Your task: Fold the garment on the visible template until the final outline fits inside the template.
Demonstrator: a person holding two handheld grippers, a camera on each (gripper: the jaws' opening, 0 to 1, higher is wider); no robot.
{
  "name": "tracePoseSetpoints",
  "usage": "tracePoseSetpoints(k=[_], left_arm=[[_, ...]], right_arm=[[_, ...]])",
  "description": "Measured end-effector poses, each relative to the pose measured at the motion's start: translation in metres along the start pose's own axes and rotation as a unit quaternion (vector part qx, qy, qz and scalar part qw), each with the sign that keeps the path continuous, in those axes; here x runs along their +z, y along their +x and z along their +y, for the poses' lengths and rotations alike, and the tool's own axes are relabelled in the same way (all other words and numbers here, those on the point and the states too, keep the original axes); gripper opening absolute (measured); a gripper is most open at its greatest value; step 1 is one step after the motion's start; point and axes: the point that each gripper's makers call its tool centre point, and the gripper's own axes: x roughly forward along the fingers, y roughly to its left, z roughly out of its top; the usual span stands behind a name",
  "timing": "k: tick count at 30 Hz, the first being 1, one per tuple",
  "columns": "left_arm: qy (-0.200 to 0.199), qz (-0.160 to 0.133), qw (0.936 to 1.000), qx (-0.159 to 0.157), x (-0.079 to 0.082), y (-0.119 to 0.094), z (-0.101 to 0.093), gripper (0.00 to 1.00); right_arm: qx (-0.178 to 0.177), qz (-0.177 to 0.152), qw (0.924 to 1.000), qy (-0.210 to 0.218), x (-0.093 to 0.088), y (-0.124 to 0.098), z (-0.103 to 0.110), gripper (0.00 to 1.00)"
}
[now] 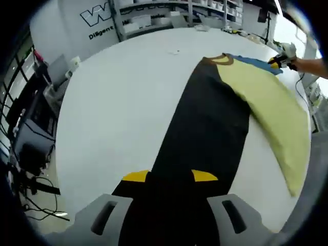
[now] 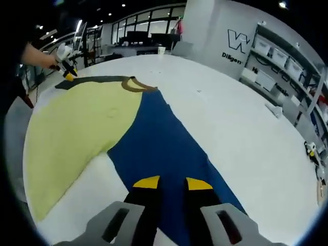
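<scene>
The garment (image 1: pixel 205 133) lies spread on the white surface (image 1: pixel 118 107), its pale yellow panel (image 1: pixel 271 107) folded across; the left gripper (image 1: pixel 170 177) and right gripper (image 2: pixel 167 183) each sit over its near edge, though whether either is clamped on the cloth cannot be told; shelving (image 2: pixel 279 66) stands far off.

Garment (image 1: pixel 205 133) hem behind claw

grey claw (image 1: pixel 169 177) bodies, yellow-tipped black jaws, perhaps rubbery
</scene>
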Motion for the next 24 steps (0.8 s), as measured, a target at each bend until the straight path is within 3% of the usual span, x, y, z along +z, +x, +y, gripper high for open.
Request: tracePoseSetpoints(k=[4,10,13,24], left_arm=[[-0.008,0.016,0.9998,-0.001,-0.022,-0.007,0.0,0.37],[-0.022,0.001,0.9997,-0.008,-0.019,-0.005,0.006,0.39],[-0.027,-0.002,0.9996,-0.005,-0.018,-0.003,0.017,0.39],[-0.049,-0.011,0.9987,0.007,-0.019,0.0,0.052,0.4]], right_arm=[[-0.003,0.01,0.9999,0.005,-0.01,-0.006,-0.001,0.12],[-0.006,0.035,0.9989,0.03,-0.032,-0.009,-0.004,0.12],[-0.011,0.022,0.9973,0.07,-0.033,-0.01,-0.009,0.12],[-0.023,0.033,0.996,0.08,-0.038,-0.012,-0.028,0.01]])
